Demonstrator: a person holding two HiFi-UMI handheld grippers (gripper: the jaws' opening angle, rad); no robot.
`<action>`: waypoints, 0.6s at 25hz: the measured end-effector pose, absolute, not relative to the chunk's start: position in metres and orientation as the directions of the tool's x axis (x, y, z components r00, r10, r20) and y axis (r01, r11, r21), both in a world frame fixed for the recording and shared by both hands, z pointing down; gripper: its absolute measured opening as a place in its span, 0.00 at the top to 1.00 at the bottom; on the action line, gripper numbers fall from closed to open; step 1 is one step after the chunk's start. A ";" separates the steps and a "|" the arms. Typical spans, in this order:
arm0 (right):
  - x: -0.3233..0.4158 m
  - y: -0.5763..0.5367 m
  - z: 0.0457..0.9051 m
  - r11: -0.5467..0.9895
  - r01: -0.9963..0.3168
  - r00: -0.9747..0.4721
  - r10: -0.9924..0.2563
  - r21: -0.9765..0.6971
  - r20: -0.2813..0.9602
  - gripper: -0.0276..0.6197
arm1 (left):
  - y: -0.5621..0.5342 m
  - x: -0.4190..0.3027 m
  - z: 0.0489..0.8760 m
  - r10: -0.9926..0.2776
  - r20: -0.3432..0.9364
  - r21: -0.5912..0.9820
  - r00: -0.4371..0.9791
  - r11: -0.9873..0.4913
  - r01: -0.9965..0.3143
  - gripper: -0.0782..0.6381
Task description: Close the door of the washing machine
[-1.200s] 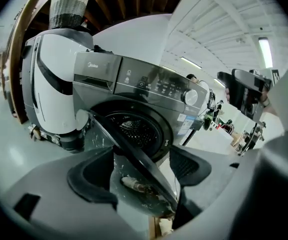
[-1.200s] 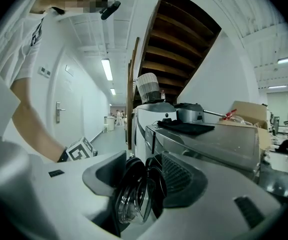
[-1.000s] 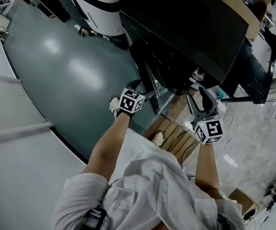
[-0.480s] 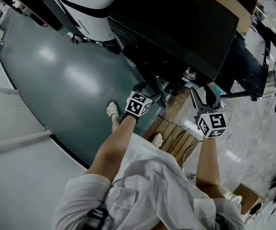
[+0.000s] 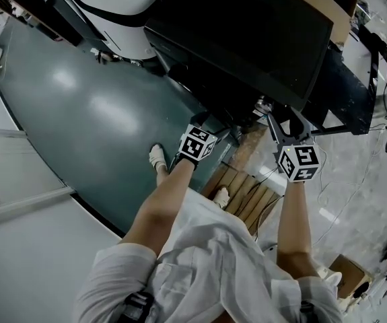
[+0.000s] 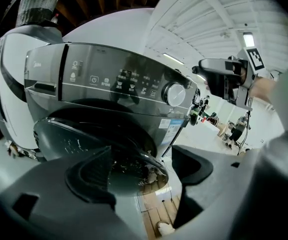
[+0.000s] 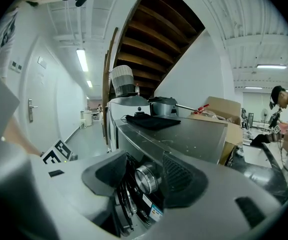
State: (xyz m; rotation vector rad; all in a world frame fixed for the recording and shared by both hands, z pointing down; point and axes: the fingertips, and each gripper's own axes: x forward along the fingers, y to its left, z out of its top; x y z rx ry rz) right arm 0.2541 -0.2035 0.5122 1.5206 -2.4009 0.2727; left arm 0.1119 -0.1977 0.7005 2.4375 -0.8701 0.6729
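The dark washing machine [image 5: 247, 32] fills the top of the head view. In the left gripper view its control panel [image 6: 118, 81] and knob [image 6: 175, 94] face me, with the round glass door [image 6: 103, 144] ajar below. My left gripper [image 6: 144, 176] is open, its left finger [image 6: 91, 179] lying over the door glass near the free edge; whether it touches is unclear. In the head view it [image 5: 203, 125] is at the machine's front. My right gripper [image 5: 287, 128] is open beside the front corner, and the knob [image 7: 146, 178] shows between its jaws with nothing held.
A wooden pallet [image 5: 247, 194] lies under the machine's front by my feet. The green floor [image 5: 92, 113] spreads to the left. A black cloth [image 7: 151, 121] and cardboard box [image 7: 219, 109] sit on the machine top. Cables [image 5: 341, 180] trail right; a person [image 7: 286, 119] stands there.
Both grippers have moved in toward the machine's front. The door's free edge has swung nearer the machine.
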 end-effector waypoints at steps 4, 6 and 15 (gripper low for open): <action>0.259 -0.213 0.521 0.403 -0.915 -0.379 -0.855 -0.004 0.354 0.60 | -0.207 0.121 0.702 -0.445 0.580 0.255 0.682 -0.696 -0.671 0.38; 0.263 -0.217 0.521 0.394 -0.919 -0.370 -0.857 -0.004 0.359 0.60 | -0.212 0.127 0.702 -0.450 0.576 0.256 0.683 -0.694 -0.673 0.38; 0.266 -0.227 0.526 0.396 -0.918 -0.373 -0.850 -0.014 0.373 0.60 | -0.232 0.142 0.701 -0.445 0.585 0.249 0.678 -0.697 -0.672 0.38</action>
